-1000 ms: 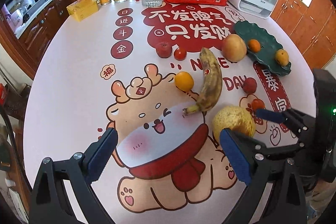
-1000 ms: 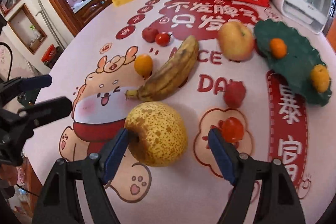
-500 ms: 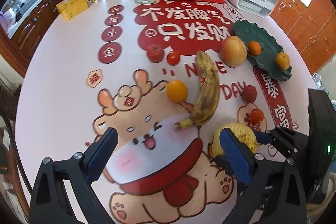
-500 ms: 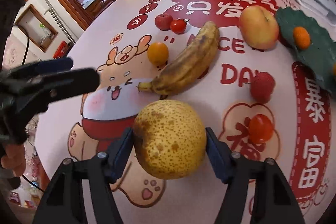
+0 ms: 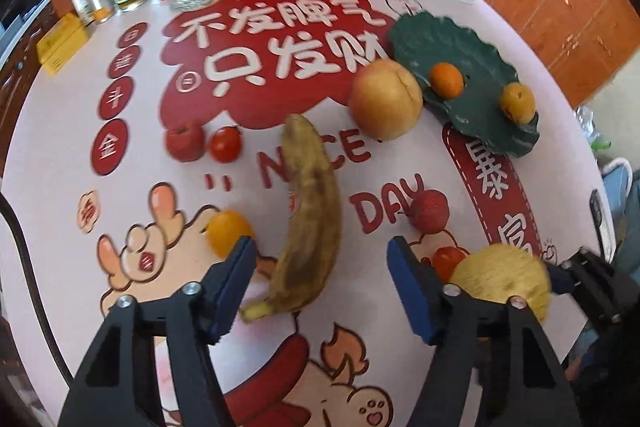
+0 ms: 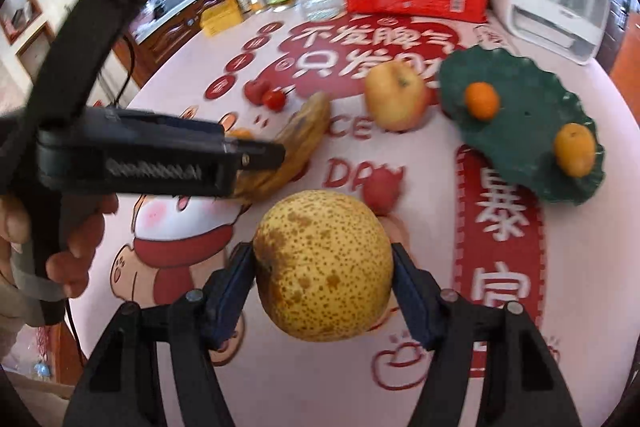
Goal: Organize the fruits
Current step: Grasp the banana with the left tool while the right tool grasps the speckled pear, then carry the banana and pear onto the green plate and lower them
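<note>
Fruits lie scattered over the round printed tablecloth (image 5: 60,163). Going from the left: a small red apple-like fruit (image 5: 185,143) touching a cherry tomato (image 5: 226,144), a small orange citrus (image 5: 228,231), then the long brown-spotted banana (image 5: 310,223). It looks overripe, so probably soft and easily bruised; I would take it across the middle, gently. The left gripper (image 5: 320,263) hangs just above its stem end, jaws spread wide to either side and touching nothing. Further right sit a large yellow-pink peach (image 5: 385,99), a bumpy red lychee-like fruit (image 5: 429,211) and another tomato (image 5: 447,261). The right gripper (image 6: 323,277) pinches the big speckled yellow pear (image 6: 324,265) at its widest girth, one pad on each flank, lifted off the cloth as far as I can judge. That pear seems firm, heavy and smooth-skinned, so it could slip or roll in the pads. At far right the dark green leaf-shaped plate (image 6: 516,67) already holds two small oranges (image 6: 482,101)
</note>
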`<action>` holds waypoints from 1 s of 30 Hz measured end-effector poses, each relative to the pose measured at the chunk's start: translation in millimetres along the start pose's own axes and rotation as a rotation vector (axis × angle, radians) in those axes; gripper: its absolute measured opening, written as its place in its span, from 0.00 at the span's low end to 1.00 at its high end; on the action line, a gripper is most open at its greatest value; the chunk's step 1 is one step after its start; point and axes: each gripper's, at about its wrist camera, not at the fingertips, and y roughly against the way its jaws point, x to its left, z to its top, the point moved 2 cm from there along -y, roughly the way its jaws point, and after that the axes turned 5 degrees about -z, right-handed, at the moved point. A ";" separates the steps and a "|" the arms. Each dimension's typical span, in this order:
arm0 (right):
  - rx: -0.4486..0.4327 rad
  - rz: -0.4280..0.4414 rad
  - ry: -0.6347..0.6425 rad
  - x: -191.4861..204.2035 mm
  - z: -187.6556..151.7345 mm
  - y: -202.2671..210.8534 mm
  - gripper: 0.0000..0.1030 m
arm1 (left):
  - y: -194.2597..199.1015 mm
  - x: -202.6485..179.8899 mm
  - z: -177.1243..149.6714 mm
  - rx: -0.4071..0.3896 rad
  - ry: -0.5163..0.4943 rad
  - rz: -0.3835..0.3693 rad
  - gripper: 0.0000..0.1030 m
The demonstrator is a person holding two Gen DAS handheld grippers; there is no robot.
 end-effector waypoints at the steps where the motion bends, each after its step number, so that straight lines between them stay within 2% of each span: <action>1: -0.003 -0.004 -0.011 -5.9 0.6 1.3 0.65 | -4.4 -2.0 1.4 0.010 -0.002 0.003 0.57; 5: -0.006 -0.013 -0.045 -23.3 0.7 3.4 0.65 | -22.8 -7.1 7.9 0.049 0.008 0.025 0.50; 9: 0.000 -0.011 -0.068 -32.9 -0.9 2.0 0.65 | -31.2 -8.0 13.7 0.054 0.013 0.059 0.48; 16: 0.007 -0.001 -0.080 -44.3 -5.4 0.8 0.65 | -56.5 -1.9 22.0 0.107 0.019 0.133 0.35; 24: 0.001 -0.005 -0.092 -58.0 -6.3 5.4 0.65 | -57.7 -7.7 19.5 0.107 0.033 0.150 0.33; 30: -0.015 -0.008 -0.109 -69.3 -2.4 15.2 0.65 | -30.3 -33.6 6.8 0.082 0.009 0.132 0.32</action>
